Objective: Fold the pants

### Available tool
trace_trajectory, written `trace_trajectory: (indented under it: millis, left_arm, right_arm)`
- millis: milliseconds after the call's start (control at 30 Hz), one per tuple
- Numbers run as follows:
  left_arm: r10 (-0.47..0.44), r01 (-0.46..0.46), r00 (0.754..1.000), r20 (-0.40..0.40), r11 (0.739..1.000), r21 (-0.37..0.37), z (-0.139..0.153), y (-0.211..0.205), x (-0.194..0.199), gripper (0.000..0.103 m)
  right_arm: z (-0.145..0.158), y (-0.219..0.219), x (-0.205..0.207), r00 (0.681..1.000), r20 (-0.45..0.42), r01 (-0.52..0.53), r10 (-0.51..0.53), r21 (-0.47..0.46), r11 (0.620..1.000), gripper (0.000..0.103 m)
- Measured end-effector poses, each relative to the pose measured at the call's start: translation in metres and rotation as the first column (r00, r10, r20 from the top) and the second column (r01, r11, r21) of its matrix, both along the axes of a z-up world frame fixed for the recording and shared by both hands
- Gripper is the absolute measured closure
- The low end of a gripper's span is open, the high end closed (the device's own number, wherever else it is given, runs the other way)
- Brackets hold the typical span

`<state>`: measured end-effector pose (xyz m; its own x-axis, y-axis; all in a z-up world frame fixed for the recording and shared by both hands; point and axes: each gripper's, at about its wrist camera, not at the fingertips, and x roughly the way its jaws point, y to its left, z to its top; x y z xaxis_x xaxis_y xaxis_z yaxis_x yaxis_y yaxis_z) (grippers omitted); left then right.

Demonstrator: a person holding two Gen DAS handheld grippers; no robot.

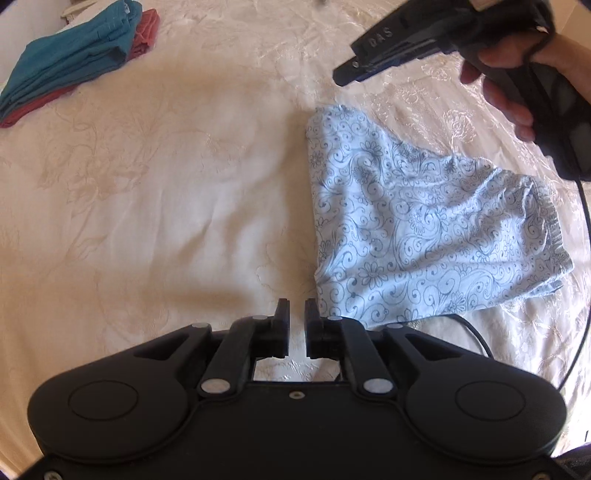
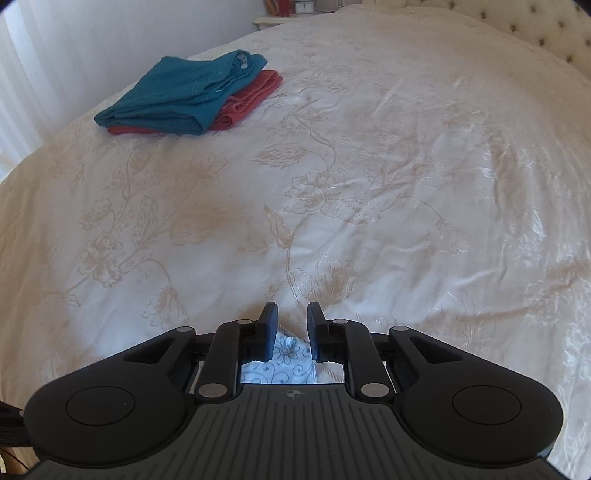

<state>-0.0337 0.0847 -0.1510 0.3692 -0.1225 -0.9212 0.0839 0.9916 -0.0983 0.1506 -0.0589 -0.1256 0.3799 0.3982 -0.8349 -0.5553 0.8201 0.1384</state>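
Note:
Light blue floral-print pants [image 1: 417, 229] lie folded in a compact bundle on the cream bedspread, right of centre in the left wrist view. My left gripper [image 1: 296, 308] is slightly open and empty, just left of the bundle's near corner. My right gripper [image 1: 343, 75] hovers above the bundle's far edge, held by a hand. In the right wrist view my right gripper [image 2: 291, 314] is slightly open and empty, with a bit of the pants [image 2: 286, 354] showing below its jaws.
A stack of folded teal pants [image 2: 177, 99] on folded red pants [image 2: 251, 99] lies at the far left of the bed [image 2: 369, 184]; it also shows in the left wrist view [image 1: 74, 62]. A black cable [image 1: 476, 332] trails by the bundle. A nightstand [image 2: 280, 14] stands beyond.

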Motion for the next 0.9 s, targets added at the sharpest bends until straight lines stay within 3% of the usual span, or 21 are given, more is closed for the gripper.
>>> trace_trajectory:
  millis: [133,300,367,467,600,667,767,900]
  left_arm:
    - [-0.006,0.006,1.000,0.015,0.999,-0.031,-0.003,-0.002,0.025,0.058]
    - [-0.039,0.036,0.998,-0.043,0.997,-0.067,-0.019,-0.013,0.042,0.058]
    - [-0.057,0.048,0.995,-0.086,0.993,-0.104,-0.026,-0.015,0.038,0.058]
    - [-0.094,0.080,0.988,-0.126,0.990,-0.112,-0.031,-0.021,0.022,0.059]
    - [-0.177,0.171,0.973,-0.147,0.984,-0.049,-0.031,-0.032,0.001,0.058]
    - [-0.176,0.174,0.973,-0.149,0.984,-0.027,-0.026,-0.031,-0.004,0.059]
    - [-0.156,0.157,0.983,-0.094,0.988,0.006,-0.009,-0.027,-0.006,0.059]
    - [-0.130,0.131,0.991,-0.019,0.990,0.054,0.013,-0.022,0.007,0.057]
  right_arm:
    - [0.006,-0.049,-0.033,0.990,-0.042,0.137,-0.136,0.023,0.990,0.085]
    - [-0.012,-0.105,-0.083,0.964,-0.082,0.246,-0.253,-0.083,0.966,0.084]
    - [-0.028,-0.128,-0.102,0.943,-0.116,0.293,-0.311,-0.149,0.945,0.084]
    - [-0.039,-0.154,-0.127,0.918,-0.146,0.341,-0.368,-0.178,0.923,0.085]
    - [-0.034,-0.166,-0.146,0.903,-0.139,0.385,-0.407,-0.162,0.909,0.084]
    - [-0.027,-0.171,-0.149,0.892,-0.121,0.419,-0.436,-0.144,0.896,0.084]
    - [-0.016,-0.179,-0.152,0.874,-0.075,0.474,-0.480,-0.092,0.876,0.083]
    - [-0.011,-0.187,-0.150,0.855,-0.071,0.512,-0.513,-0.043,0.858,0.073]
